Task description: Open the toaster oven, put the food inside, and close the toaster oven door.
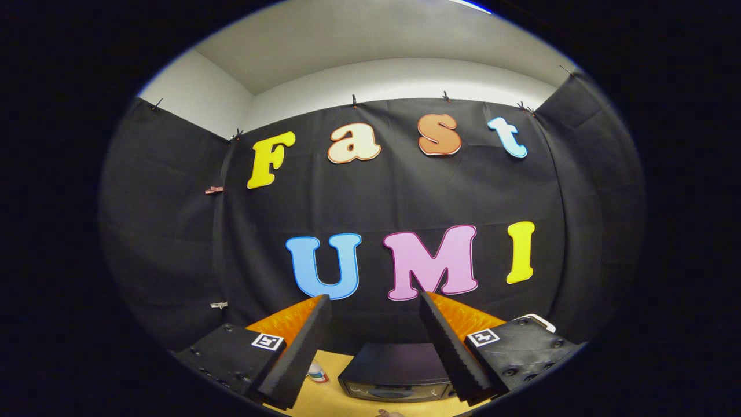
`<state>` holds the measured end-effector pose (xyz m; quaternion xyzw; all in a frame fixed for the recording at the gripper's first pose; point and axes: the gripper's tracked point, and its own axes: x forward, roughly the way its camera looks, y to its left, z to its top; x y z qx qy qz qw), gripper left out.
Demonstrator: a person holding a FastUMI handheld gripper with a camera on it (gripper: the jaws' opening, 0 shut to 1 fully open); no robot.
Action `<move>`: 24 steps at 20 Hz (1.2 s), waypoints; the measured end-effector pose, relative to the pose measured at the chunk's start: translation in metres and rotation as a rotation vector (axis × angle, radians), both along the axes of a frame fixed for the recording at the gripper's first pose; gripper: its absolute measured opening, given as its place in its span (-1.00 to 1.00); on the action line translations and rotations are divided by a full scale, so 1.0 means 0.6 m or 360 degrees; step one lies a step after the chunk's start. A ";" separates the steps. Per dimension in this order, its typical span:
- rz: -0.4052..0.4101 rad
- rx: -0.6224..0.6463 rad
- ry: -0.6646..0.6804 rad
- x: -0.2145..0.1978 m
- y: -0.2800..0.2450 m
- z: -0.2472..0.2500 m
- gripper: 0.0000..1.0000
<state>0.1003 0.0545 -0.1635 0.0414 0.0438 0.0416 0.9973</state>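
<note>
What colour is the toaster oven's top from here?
Black, with a silvery front edge: the boxy toaster oven shows best in the gripper view, between the open hand-held gripper fingers.

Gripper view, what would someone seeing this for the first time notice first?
The gripper stands out first: its two black fingers with orange backs are spread wide apart and hold nothing. Low between them, just beyond the tips, sits the black toaster oven on a yellowish table, its door apparently closed. A small object lies beside the left finger, too small to identify.
</note>
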 end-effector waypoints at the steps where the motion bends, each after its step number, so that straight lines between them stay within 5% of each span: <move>1: 0.0001 0.0031 -0.0013 0.007 -0.001 -0.018 0.97; 9: -0.0057 -0.0021 0.0262 0.051 -0.034 -0.228 0.96; 15: -0.0223 0.0057 0.0534 0.043 -0.066 -0.409 0.97; 24: -0.0273 -0.0046 0.0882 0.018 -0.062 -0.608 0.98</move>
